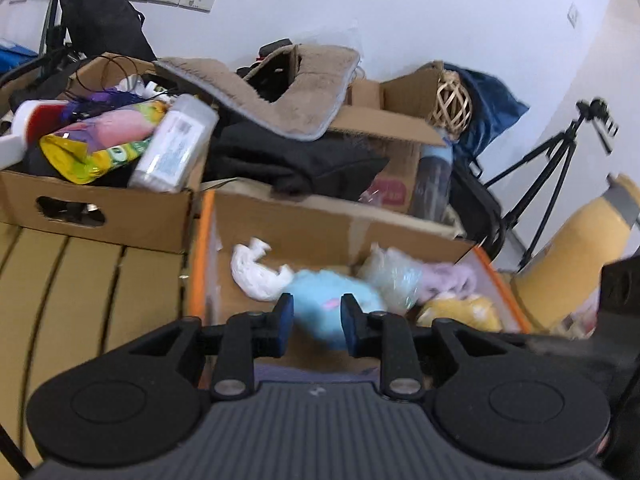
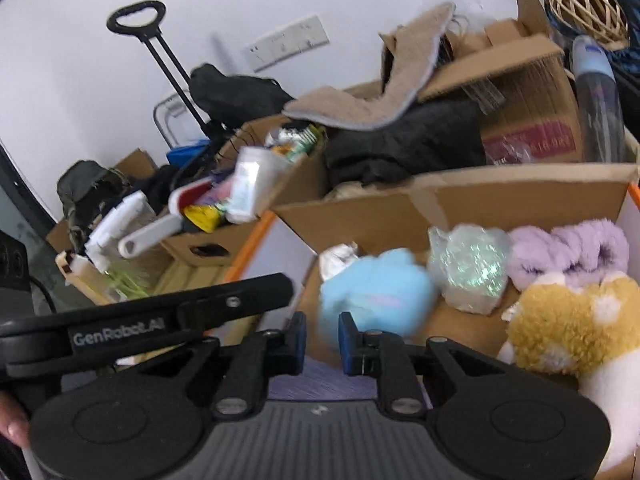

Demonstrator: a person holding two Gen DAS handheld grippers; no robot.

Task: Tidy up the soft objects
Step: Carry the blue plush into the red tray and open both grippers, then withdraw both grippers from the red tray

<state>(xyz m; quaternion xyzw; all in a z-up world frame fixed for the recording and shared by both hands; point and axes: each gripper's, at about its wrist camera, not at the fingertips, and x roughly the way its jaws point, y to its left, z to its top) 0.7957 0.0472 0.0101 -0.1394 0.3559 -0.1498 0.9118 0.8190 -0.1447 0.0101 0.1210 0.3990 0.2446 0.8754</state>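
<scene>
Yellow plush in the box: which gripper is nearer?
Right, as far as I can judge. The right gripper has the yellow plush big beside it; from the left gripper it sits smaller, farther right.

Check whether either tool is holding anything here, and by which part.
Nothing is held. The left tool and right tool both stand open above the box, and the blue plush lies beyond their fingers, ungripped.

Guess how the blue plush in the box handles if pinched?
The blue plush looks fluffy and rounded, so probably light and squashy; the jaws would likely sink in. It lies loose among other toys in the cardboard box, so a push probably slides it.
</scene>
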